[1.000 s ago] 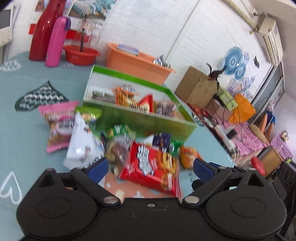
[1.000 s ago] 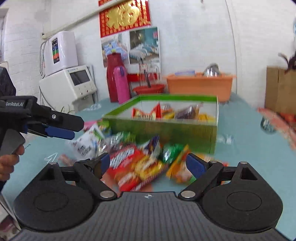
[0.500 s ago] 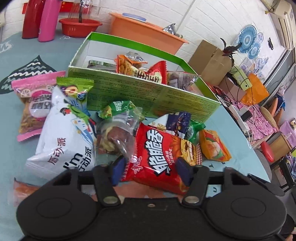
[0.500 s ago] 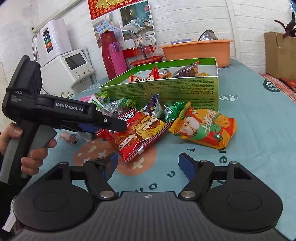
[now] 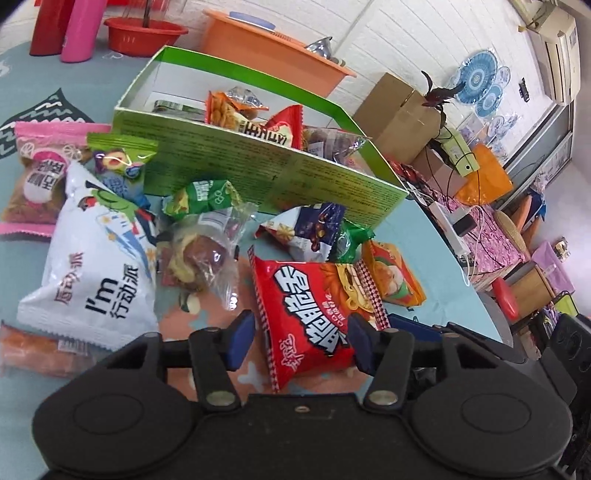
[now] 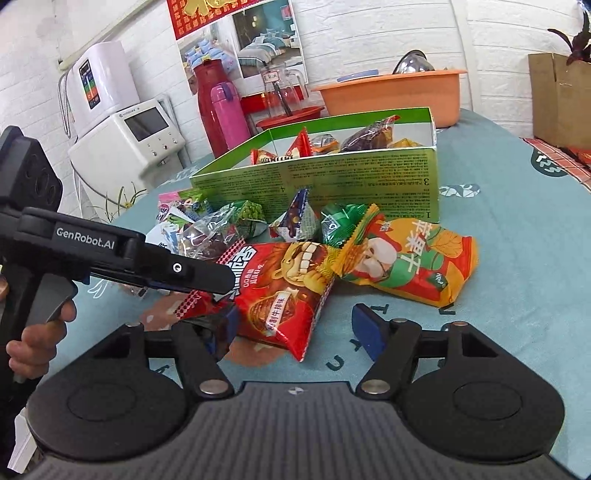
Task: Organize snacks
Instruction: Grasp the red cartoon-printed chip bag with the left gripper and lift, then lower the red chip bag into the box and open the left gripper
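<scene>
A red noodle-snack packet [image 5: 306, 306] [image 6: 288, 288] lies on the teal tablecloth in front of an open green box [image 5: 258, 162] [image 6: 332, 177] that holds several snacks. My left gripper [image 5: 301, 341] [image 6: 225, 295] straddles the packet's near end. Its jaws are opening, and a gap shows at the left pad. My right gripper [image 6: 295, 328] stands open just behind the packet's corner, not pressing it. An orange-and-green packet [image 6: 402, 266] lies to the right. A white packet [image 5: 96, 273], a clear packet [image 5: 203, 258] and a pink packet [image 5: 37, 173] lie to the left.
An orange basin [image 6: 391, 92], a red thermos [image 6: 207, 99], a pink bottle [image 6: 225, 110] and a red bowl [image 5: 144, 33] stand behind the box. A white appliance [image 6: 129, 140] is at the back left, a cardboard box [image 6: 557, 92] at the right. A hand [image 6: 29, 339] holds the left gripper.
My left gripper came down and forward over the red packet, narrowed around it from wide open, then widened a little. The right gripper's view tipped down toward the snacks and stayed near them.
</scene>
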Motion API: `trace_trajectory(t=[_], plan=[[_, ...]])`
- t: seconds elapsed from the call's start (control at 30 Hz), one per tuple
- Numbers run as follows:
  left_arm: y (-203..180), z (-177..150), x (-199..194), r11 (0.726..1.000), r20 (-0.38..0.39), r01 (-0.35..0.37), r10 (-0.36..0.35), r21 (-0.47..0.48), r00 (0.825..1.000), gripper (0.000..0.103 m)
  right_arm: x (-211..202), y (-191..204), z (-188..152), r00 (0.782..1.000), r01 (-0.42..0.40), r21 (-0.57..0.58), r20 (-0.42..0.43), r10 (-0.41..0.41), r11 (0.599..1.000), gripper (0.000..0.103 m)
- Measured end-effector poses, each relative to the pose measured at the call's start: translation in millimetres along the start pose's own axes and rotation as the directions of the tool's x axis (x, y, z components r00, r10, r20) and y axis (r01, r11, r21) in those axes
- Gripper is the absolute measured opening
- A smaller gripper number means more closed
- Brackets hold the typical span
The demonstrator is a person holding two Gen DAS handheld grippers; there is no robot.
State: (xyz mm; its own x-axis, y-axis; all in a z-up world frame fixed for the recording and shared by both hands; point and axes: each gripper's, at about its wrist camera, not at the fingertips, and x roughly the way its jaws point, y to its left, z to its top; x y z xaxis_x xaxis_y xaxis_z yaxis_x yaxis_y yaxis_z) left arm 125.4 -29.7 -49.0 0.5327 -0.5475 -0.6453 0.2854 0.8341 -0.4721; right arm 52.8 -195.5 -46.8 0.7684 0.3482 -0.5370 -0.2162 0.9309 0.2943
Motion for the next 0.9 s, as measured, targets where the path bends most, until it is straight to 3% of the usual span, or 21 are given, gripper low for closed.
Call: trace_trajectory(t=[0.13,0.27,0.37,0.5,0.63,0.9], plan=[[0,-1,5,1.000,0.001,0.009,-0.009,-0.015,1.000,0.059,3,-7,2,0.999,-0.045,0.054,0.007,0.044,0.998,0.092],[-2,-5,5,1.000,0.020,0.003,-0.002,-0.020,1.000,0.048,5,-15,-2,0.994,-0.106,0.115,0.035,0.103,0.988,0.074],[-13,-7,-1,1.000,0.028,-0.016,0.015,0.013,0.999,0.046,-2,-11,1,0.994,-0.103,0.123,0.037,0.100,0.987,0.053],[-28,-2,-20,0.999,0.076,0.016,-0.019,0.041,0.997,0.046,-22,-1,14,0.993,-0.084,0.059,0.083,0.079,0.995,0.047],[-45,26,-32,0.994,0.131,0.034,-0.048,0.105,0.990,0.046,-36,1,42,0.983,-0.074,-0.011,0.167,0.075,0.997,0.045],[-62,99,-6,0.987,0.196,0.028,-0.060,0.160,0.979,0.046,-15,-17,113,0.961,-0.009,-0.056,0.276,0.024,0.998,0.044]])
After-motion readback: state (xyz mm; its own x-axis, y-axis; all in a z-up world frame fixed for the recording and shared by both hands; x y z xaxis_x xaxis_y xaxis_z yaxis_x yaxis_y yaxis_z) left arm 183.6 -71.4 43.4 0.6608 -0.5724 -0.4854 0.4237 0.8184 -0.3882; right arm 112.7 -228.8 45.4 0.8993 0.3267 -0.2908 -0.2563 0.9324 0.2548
